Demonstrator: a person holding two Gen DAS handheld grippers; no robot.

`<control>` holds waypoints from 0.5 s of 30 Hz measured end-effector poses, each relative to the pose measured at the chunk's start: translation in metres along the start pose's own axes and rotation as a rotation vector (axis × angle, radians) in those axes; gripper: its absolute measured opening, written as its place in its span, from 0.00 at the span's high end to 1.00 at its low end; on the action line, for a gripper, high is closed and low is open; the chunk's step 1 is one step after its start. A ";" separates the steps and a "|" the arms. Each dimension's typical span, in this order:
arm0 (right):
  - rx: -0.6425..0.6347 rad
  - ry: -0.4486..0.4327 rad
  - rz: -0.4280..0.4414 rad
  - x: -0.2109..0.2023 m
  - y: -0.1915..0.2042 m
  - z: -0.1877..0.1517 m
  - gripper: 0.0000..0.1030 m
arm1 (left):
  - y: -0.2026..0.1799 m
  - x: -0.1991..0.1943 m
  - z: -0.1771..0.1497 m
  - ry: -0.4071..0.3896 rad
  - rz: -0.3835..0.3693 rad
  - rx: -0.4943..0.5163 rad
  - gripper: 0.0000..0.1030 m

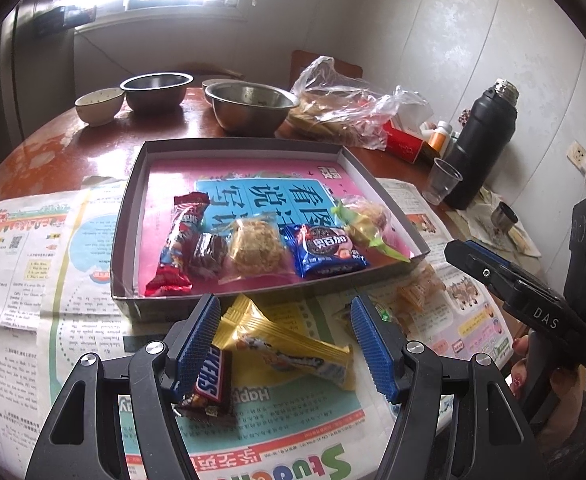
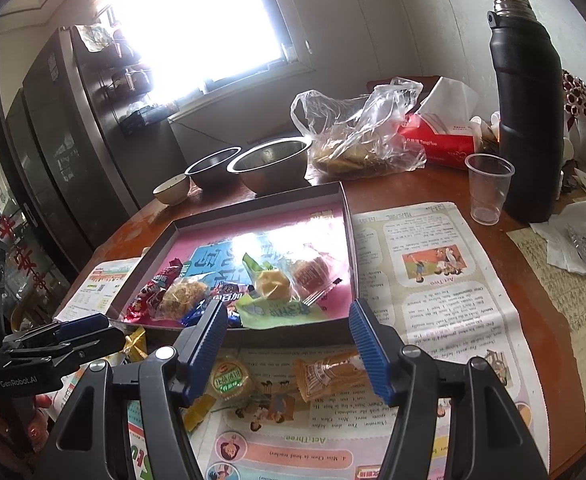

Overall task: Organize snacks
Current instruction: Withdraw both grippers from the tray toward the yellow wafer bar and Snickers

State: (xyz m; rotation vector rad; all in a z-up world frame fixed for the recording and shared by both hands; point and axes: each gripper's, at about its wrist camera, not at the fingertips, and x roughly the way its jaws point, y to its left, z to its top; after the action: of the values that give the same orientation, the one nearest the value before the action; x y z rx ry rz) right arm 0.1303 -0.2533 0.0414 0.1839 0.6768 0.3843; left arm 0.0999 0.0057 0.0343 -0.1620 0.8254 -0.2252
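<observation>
A shallow grey box point(image 1: 129, 216) with a pink book lining holds several snacks in a row: a red bar point(image 1: 177, 248), a brown cake, a crumbly cookie, a blue Oreo pack point(image 1: 325, 250) and a green-wrapped pastry. My left gripper point(image 1: 285, 340) is open above a yellow-wrapped bar point(image 1: 293, 348) and a Snickers bar point(image 1: 209, 384) on the newspaper. My right gripper point(image 2: 289, 344) is open above a round green-label cookie point(image 2: 231, 378) and an orange packet point(image 2: 329, 372), just in front of the box point(image 2: 349, 248).
Two steel bowls point(image 1: 249, 108) and a small white bowl point(image 1: 99, 106) stand behind the box. A plastic bag of food point(image 1: 345, 112), a red tissue box point(image 2: 437, 140), a plastic cup point(image 2: 489, 188) and a tall black flask point(image 2: 529, 108) are at the right.
</observation>
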 end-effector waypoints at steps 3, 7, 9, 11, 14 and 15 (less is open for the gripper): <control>-0.002 0.005 0.002 -0.001 0.001 -0.003 0.39 | -0.001 -0.001 -0.003 0.007 0.005 0.002 0.32; 0.003 0.016 0.008 -0.002 0.001 -0.006 0.39 | -0.002 -0.001 -0.006 0.016 0.012 0.003 0.32; 0.005 0.021 0.016 -0.002 0.001 -0.007 0.39 | -0.003 -0.001 -0.009 0.023 0.013 0.005 0.32; 0.004 0.024 0.015 -0.002 0.001 -0.008 0.39 | -0.004 -0.001 -0.010 0.028 0.016 0.005 0.32; 0.005 0.028 0.016 -0.004 0.001 -0.010 0.39 | -0.004 -0.001 -0.014 0.043 0.018 -0.001 0.32; 0.010 0.035 0.017 -0.003 0.001 -0.012 0.39 | -0.003 -0.001 -0.015 0.046 0.017 -0.004 0.32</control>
State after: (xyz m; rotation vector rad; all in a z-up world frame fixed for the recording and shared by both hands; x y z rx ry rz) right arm 0.1202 -0.2536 0.0346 0.1928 0.7124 0.4015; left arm 0.0878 0.0019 0.0253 -0.1541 0.8727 -0.2115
